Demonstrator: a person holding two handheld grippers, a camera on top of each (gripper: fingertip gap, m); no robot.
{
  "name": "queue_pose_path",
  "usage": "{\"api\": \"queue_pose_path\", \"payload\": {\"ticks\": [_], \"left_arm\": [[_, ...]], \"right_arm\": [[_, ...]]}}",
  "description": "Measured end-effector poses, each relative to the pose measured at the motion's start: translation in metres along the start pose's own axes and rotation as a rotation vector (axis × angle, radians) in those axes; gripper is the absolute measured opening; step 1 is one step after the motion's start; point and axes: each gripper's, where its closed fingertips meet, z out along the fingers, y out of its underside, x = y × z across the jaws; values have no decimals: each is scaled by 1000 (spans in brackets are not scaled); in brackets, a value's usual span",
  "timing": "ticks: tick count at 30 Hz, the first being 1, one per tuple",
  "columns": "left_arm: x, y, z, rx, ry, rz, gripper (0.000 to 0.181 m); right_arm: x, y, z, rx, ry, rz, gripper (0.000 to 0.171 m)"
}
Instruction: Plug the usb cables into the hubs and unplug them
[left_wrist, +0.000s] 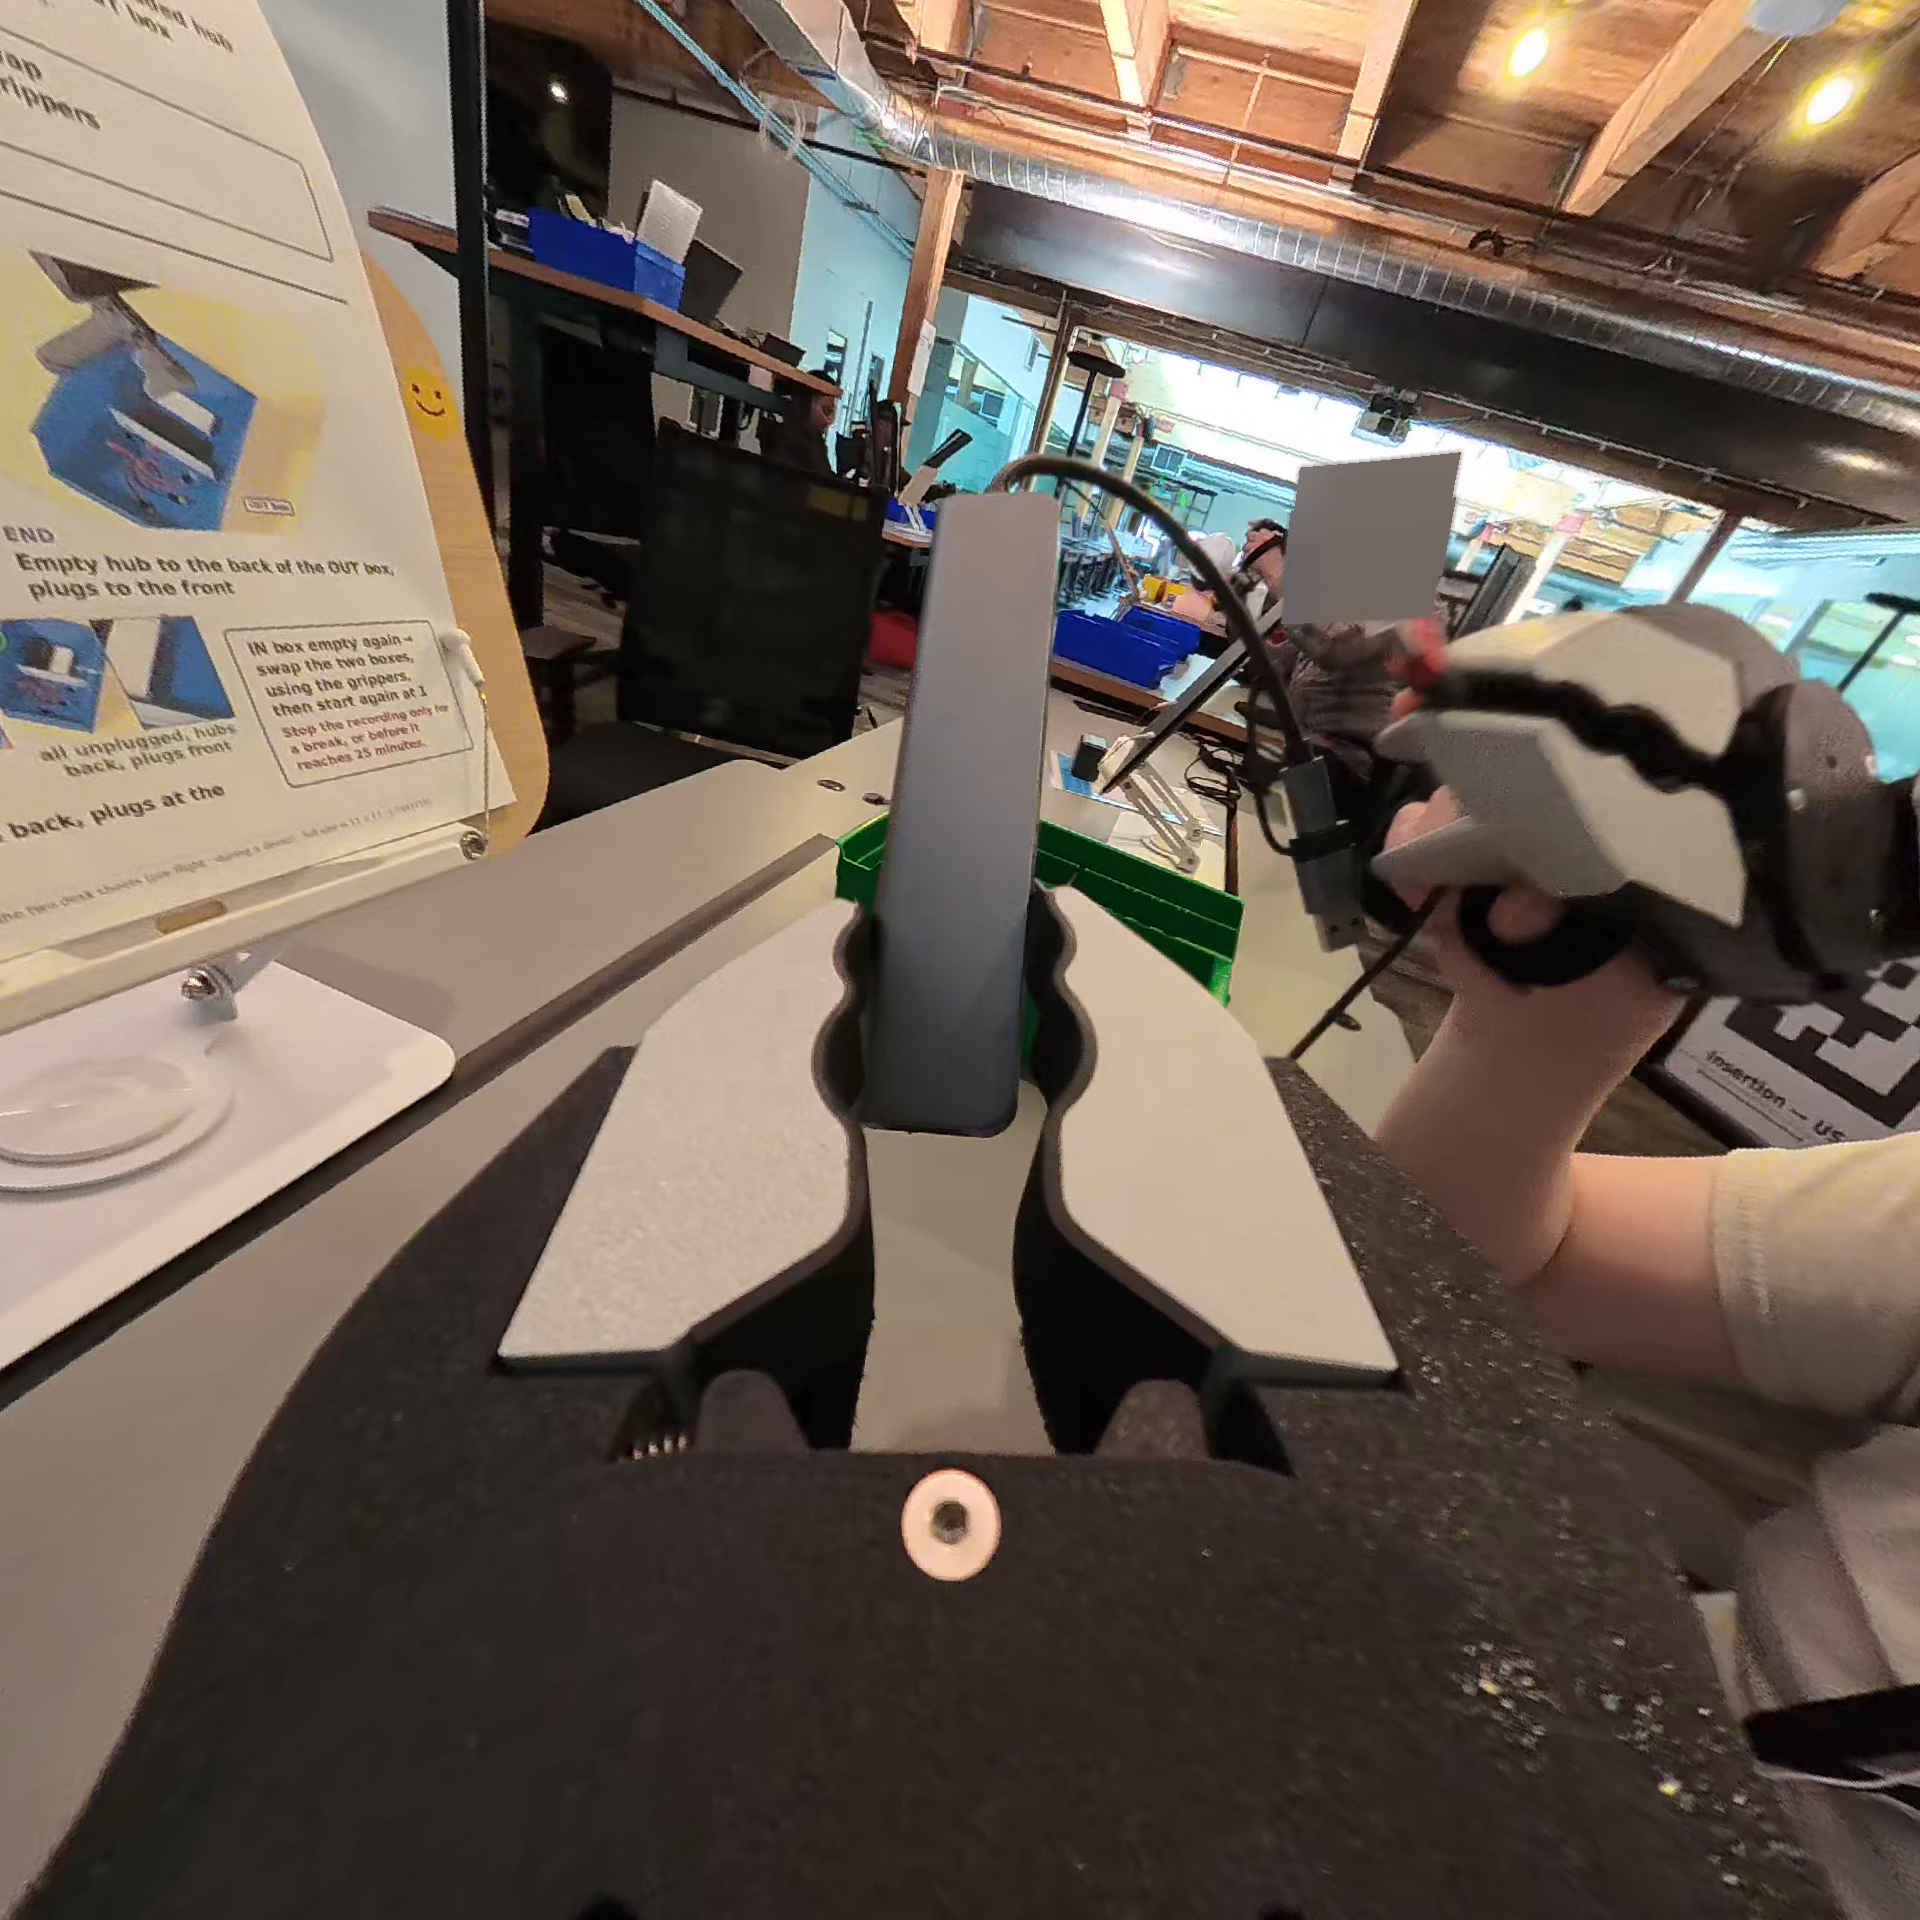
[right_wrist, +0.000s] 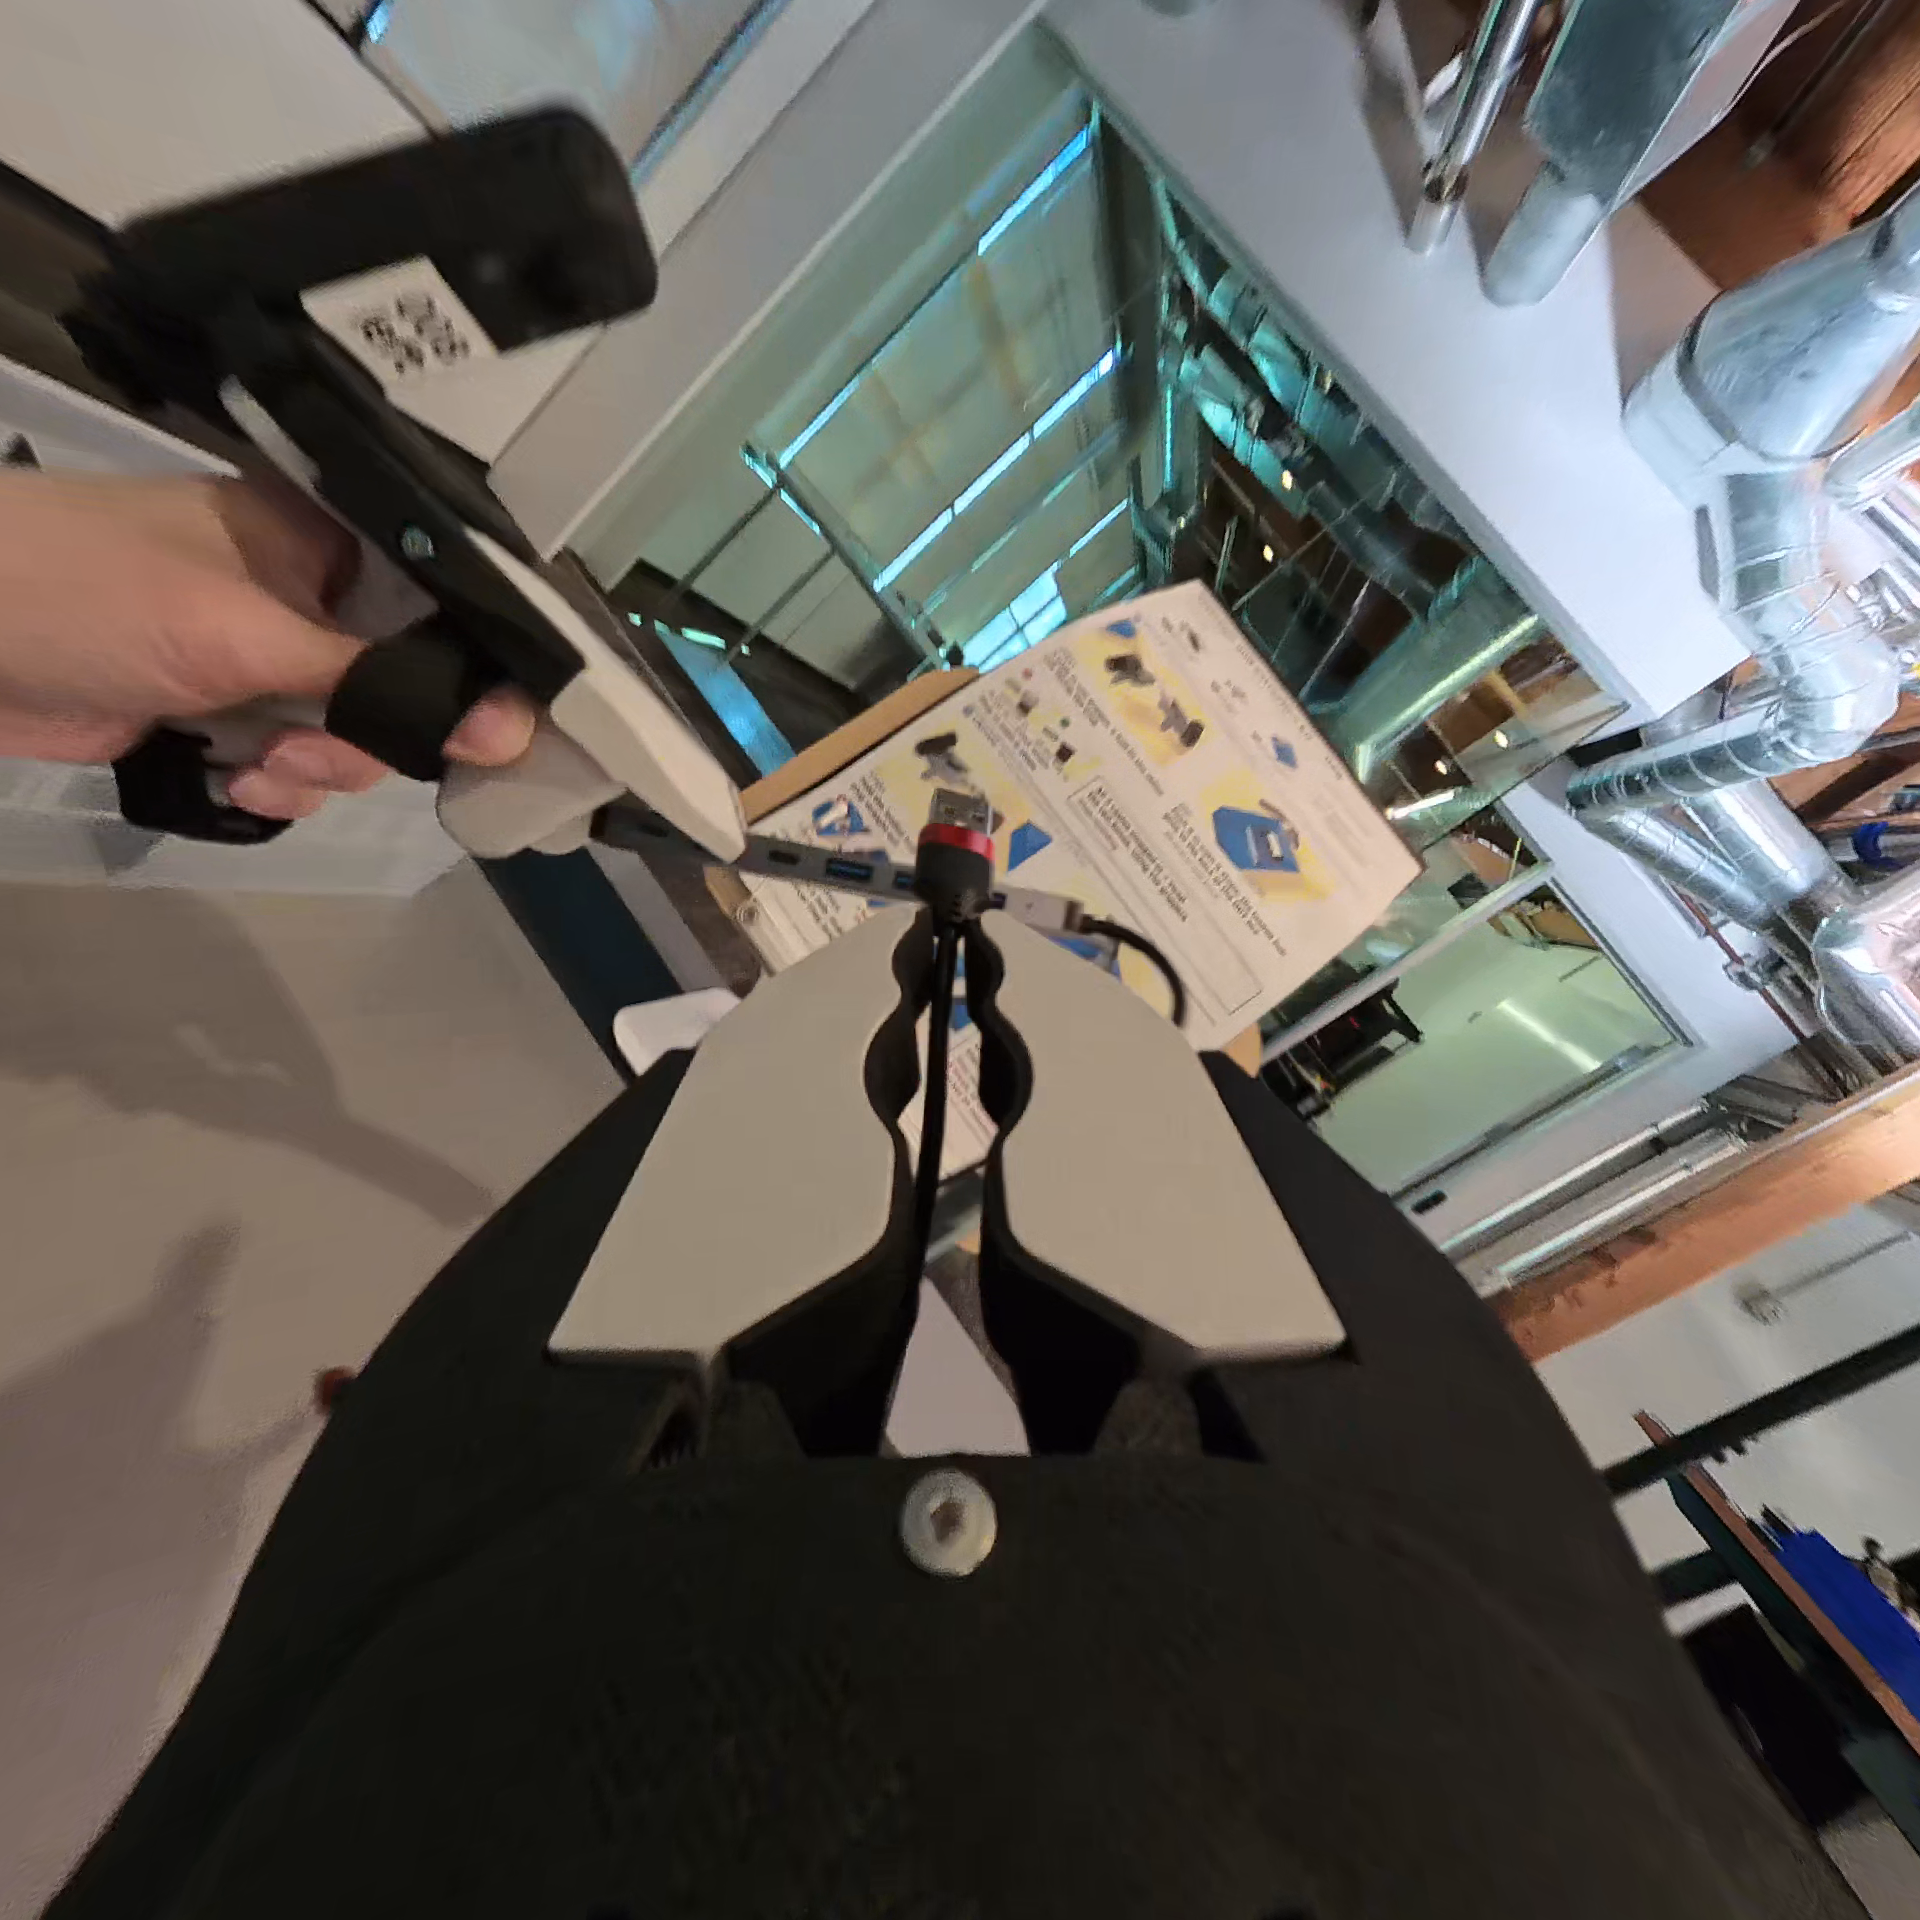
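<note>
My left gripper (left_wrist: 948, 914) is shut on a long grey USB hub (left_wrist: 966, 727) and holds it upright above the table. The hub's own black cable (left_wrist: 1174, 530) arcs right and ends in a grey connector (left_wrist: 1317, 842) that hangs free. My right gripper (right_wrist: 951, 925) is shut on a black cable just behind its red-collared USB plug (right_wrist: 954, 847). The plug tip points at the side of the hub (right_wrist: 831, 868) that carries the ports, close to it but apart. In the left wrist view the right gripper (left_wrist: 1439, 681) is to the right of the hub, a hand around it.
An instruction sheet (left_wrist: 208, 520) on a white stand (left_wrist: 208, 1081) is at the left of the grey table (left_wrist: 468, 935). A green bin (left_wrist: 1143, 894) sits behind the hub. A black-and-white marker board (left_wrist: 1818, 1029) lies at the right. Desks and people are far back. About 11 cm separates my left fingertips from my right.
</note>
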Motion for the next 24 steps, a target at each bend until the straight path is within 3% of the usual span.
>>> {"api": "queue_pose_path", "payload": {"ticks": [7,14,20,24], "left_arm": [[-5,8,6,-33,-45,20,27],[-29,33,14,-64,-50,-141,27],[-47,34,7,-16,-43,-263,27],[-51,18,-8,77,-8,-335,27]], "right_arm": [[-23,31,28,-90,-97,126,6],[-16,34,22,-74,-172,214,6],[-72,8,-11,-59,-592,226,6],[-112,25,-19,-203,-751,142,6]]}}
